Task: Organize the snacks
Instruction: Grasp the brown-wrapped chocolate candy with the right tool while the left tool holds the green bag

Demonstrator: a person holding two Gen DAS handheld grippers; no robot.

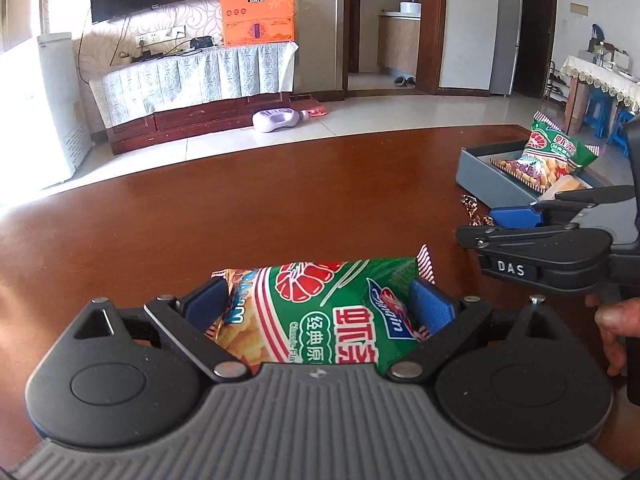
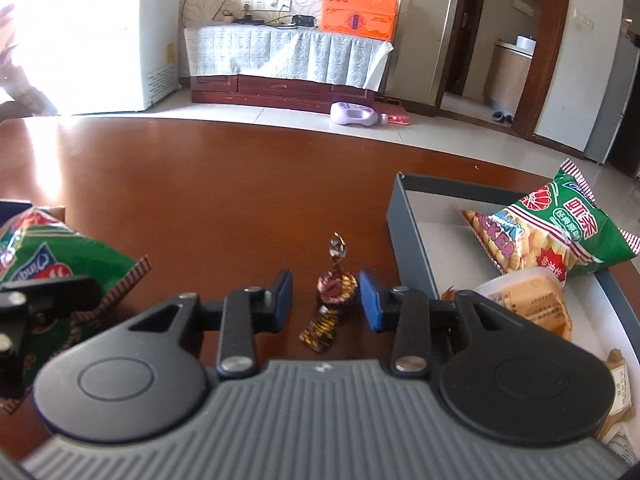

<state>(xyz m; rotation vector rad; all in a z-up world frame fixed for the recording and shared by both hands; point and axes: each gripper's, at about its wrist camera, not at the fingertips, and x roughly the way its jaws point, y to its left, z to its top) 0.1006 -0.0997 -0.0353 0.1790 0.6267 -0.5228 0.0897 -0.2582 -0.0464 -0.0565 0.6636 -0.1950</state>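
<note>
**Two grippers over the snack table**

Nearest in the left wrist view, the left gripper [image 1: 320, 306] has its blue pads pressed against both sides of a green bag of prawn crackers [image 1: 320, 312], which sits between the fingers above the brown table [image 1: 240, 208]. In the right wrist view, the right gripper [image 2: 325, 298] stands with its jaws apart, one on each side of a wrapped candy [image 2: 334, 290] lying on the table; neither pad touches the wrapper. The held green bag appears at the left edge of this view.

Just right of the candy is a grey box [image 2: 408, 240], its near corner close to the right finger. Inside it lie a second green bag [image 2: 560, 232] leaning toward the far right wall, and a pale packet [image 2: 532, 304] nearer the gripper.

Farther off, beyond the table edge, a purple bottle [image 2: 356, 114] lies on the tiled floor. Against the back wall stands a low cabinet [image 1: 192, 116] draped with a cloth, with an orange box [image 1: 258, 14] on top.
</note>
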